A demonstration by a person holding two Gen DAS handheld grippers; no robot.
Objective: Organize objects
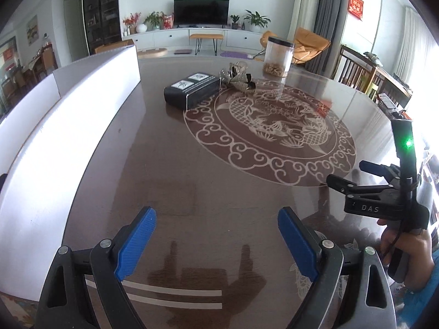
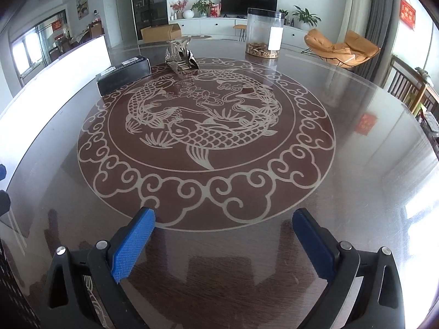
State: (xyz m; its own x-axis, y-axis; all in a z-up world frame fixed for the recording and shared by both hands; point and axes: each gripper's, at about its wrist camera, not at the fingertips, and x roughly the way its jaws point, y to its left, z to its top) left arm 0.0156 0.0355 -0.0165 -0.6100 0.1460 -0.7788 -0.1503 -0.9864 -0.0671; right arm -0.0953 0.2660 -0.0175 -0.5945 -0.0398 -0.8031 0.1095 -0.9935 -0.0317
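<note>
Glossy surface (image 2: 356, 164), far side: box (image 2: 123, 74), ornament (image 2: 181, 57), jar (image 2: 263, 33). Both grippers (image 1: 216, 244) (image 2: 222, 244) spread wide, empty. Risk: toppling tall jar by clumsy reach.

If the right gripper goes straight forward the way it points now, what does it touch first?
Most likely the bare glass table top, near the edge of the fish medallion. The right gripper is open, tilted down, with nothing between its fingers. The black box and clear jar stand far beyond; depth is uncertain.
</note>
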